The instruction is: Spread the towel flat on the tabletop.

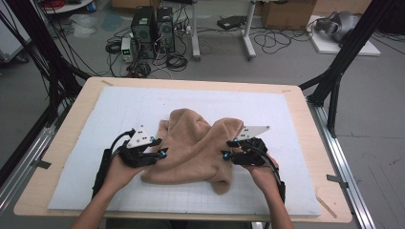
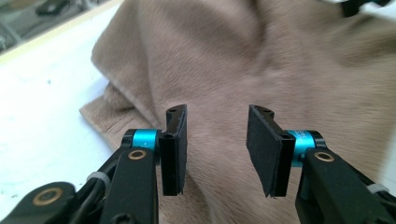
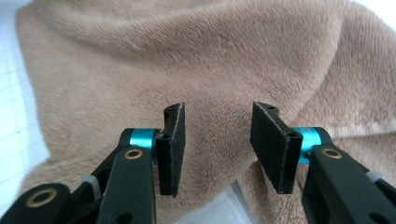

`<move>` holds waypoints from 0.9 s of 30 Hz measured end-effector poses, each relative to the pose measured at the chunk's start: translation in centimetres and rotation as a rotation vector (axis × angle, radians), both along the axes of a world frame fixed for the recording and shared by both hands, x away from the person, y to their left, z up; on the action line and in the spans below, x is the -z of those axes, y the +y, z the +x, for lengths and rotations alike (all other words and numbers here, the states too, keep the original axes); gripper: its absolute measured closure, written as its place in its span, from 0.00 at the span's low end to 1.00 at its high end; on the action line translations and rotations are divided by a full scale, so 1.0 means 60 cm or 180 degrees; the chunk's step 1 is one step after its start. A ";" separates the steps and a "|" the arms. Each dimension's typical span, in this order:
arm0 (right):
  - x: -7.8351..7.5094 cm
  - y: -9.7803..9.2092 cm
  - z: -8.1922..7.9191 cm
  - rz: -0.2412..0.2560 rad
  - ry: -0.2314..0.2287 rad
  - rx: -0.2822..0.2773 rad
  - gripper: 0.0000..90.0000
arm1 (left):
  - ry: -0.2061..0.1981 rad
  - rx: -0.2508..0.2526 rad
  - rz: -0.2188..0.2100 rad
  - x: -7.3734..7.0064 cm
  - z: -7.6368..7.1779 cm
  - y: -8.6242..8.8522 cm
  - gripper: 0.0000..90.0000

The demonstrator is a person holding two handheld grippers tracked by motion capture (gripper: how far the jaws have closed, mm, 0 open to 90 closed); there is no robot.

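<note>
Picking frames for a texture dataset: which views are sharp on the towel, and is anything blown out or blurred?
Right gripper view: the tan towel shows crisp pile. Left gripper view: its far folds are soft, and the white mat is overexposed. High view: evenly lit but low in detail, both grippers small.

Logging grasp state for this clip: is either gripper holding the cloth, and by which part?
Nothing is held. The left gripper and right gripper both stand open, jaws apart, at opposite sides of the crumpled tan cloth.

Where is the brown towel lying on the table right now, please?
In the high view the towel lies crumpled near the middle of the white mat, between the left gripper and the right gripper.
</note>
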State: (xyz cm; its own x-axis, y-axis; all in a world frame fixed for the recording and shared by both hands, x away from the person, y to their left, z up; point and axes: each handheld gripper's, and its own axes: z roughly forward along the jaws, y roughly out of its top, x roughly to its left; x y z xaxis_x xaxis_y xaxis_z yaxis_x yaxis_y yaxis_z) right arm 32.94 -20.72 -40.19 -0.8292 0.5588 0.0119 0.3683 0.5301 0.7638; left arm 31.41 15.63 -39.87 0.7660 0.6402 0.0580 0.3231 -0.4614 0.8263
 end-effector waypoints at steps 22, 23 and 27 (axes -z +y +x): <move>0.052 0.017 0.008 -0.0155 0.0171 -0.0115 0.90 | 0.0392 0.0075 0.0425 0.055 0.036 -0.025 0.87; 0.051 0.017 0.007 -0.0151 0.0162 -0.0131 0.92 | 0.0391 0.0073 0.0412 0.055 0.035 -0.023 0.88; 0.043 0.014 0.000 -0.0157 0.0081 -0.0209 0.92 | 0.0365 0.0034 0.0341 0.052 0.034 -0.013 0.89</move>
State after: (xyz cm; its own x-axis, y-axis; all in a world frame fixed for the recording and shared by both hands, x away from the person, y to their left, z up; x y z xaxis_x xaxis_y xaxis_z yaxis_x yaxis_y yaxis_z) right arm 32.95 -19.86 -42.79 -0.8638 0.5037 0.0074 0.3506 0.5904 0.7270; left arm 33.44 14.87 -42.97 0.7784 0.6267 0.0373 0.4069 -0.5489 0.7301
